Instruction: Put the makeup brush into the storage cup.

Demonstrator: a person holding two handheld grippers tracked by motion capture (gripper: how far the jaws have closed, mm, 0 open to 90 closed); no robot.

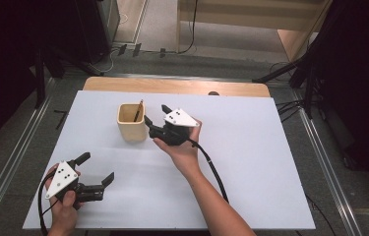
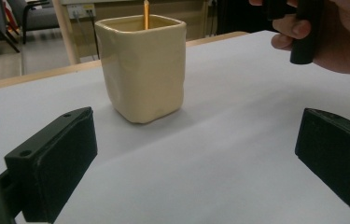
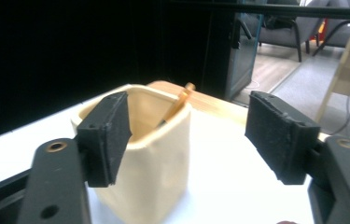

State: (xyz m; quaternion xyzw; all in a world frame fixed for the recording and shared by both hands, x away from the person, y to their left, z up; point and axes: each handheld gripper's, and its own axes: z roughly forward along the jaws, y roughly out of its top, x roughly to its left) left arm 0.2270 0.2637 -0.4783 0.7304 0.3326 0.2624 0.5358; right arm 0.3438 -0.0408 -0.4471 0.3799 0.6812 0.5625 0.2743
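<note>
Cup [image 1: 132, 123]: cream, square-sided with rounded corners, standing upright on the white table [image 1: 251, 162], left of centre and toward the far edge. Pencil [image 1: 138, 111]: brown, leaning inside the cup, its upper end rising above the rim; in the left gripper view that end [image 2: 146, 13] pokes up past the far wall of the cup [image 2: 142, 65], and in the right gripper view the pencil [image 3: 178, 103] leans against the far inner corner of the cup [image 3: 156, 158]. Right gripper [image 1: 156, 114]: held in the person's right hand [image 1: 182, 147] just beside the cup on its right, jaws spread wide and empty; in its own view the left jaw sits in front of the cup's near rim and the right jaw stands clear to the side, whether either touches the cup cannot be told. Grey three-cornered plate on top, black cable trailing back along the forearm toward the near edge. Left gripper [image 1: 96, 168]: held in the left hand [image 1: 64, 209] at the near left part of the table, well apart from the cup, jaws spread wide and empty, pointing toward the cup; in its own view the cup stands between and beyond the two jaws. Table: white top over a wooden board that shows along the far edge. Surroundings: grey floor, metal rails on both sides, dark curtains.
</note>
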